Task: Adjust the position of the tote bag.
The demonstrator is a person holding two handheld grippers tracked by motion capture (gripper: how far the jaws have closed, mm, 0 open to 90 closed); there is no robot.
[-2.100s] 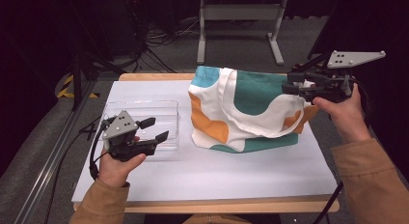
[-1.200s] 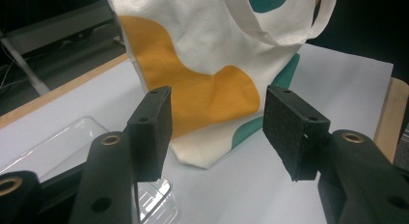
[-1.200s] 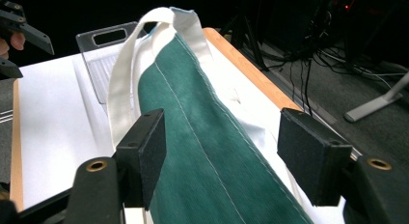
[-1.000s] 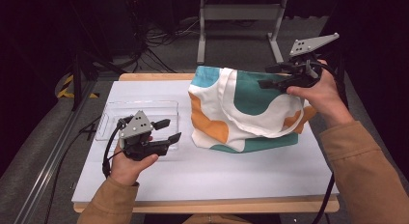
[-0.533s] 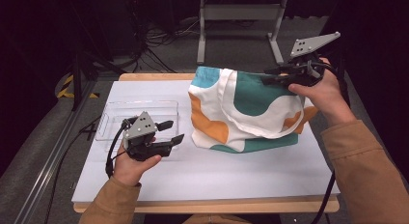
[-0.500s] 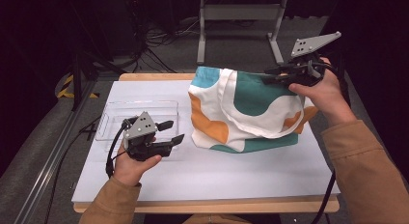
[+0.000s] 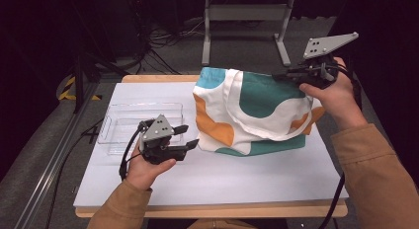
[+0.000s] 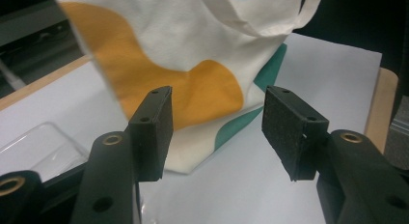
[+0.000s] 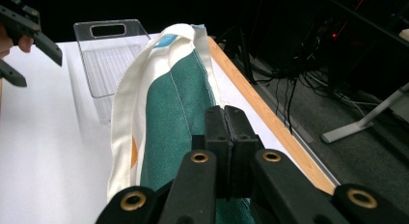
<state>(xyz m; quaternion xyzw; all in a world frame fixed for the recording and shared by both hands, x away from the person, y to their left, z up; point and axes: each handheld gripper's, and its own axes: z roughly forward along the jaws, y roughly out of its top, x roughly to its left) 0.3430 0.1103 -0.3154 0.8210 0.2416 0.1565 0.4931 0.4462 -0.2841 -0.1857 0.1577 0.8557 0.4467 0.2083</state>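
A cloth tote bag (image 7: 257, 95) in white, teal and orange stands on the white table top. At its upper right edge my right gripper (image 7: 279, 76) has just been closing. In the right gripper view its pads (image 9: 225, 120) are pressed together, with the bag's teal rim (image 9: 169, 127) pinched between them. My left gripper (image 7: 190, 136) is open, low over the table beside the bag's lower left corner. In the left gripper view the orange and white cloth (image 8: 169, 55) lies just beyond the open gripper (image 8: 219, 132), with nothing between the pads.
A clear plastic tray (image 7: 128, 125) sits on the white table top (image 7: 222, 174), left of the bag and behind my left hand. Past the table's far wooden edge, a metal stand (image 7: 247, 21) and cables rest on the dark floor.
My left gripper has slid right, closer to the bag's lower corner. The right gripper's jaws have closed on the bag's upper edge.
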